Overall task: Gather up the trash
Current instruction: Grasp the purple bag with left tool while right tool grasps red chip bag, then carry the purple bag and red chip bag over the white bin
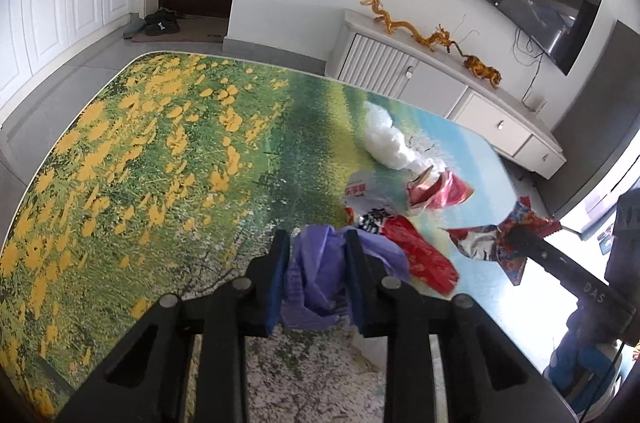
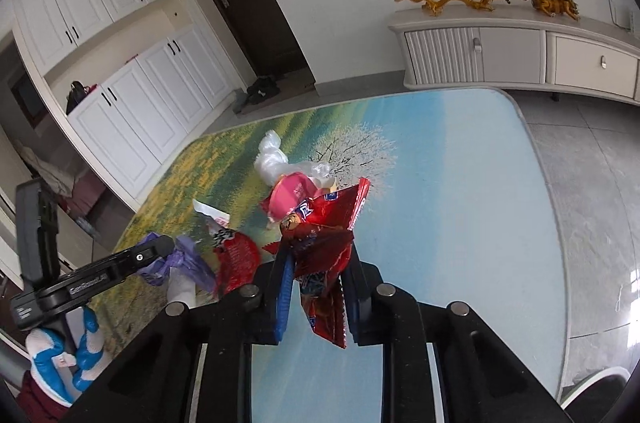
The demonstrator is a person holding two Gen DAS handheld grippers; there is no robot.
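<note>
In the left wrist view my left gripper [image 1: 316,243] is shut on a crumpled purple plastic bag [image 1: 316,279], low over the flower-print rug [image 1: 160,143]. In its own view my right gripper [image 2: 318,259] is shut on a red and blue snack wrapper [image 2: 324,223], which hangs between its pads. The two grippers are close together: the right one [image 1: 520,239] shows with its wrapper [image 1: 484,243], and the left one [image 2: 160,247] with its purple bag [image 2: 188,259]. Between them on the rug lie a red-and-white packet [image 1: 400,235], a pink-red wrapper [image 1: 436,191] and a white plastic bag [image 1: 386,139].
A pale TV cabinet [image 1: 440,79] with golden dragon ornaments [image 1: 420,31] stands past the rug's far edge. White cupboards [image 1: 60,3] line the left wall, with shoes [image 1: 160,21] by the dark door. A person's blue-and-white foot [image 2: 60,355] is at the lower left.
</note>
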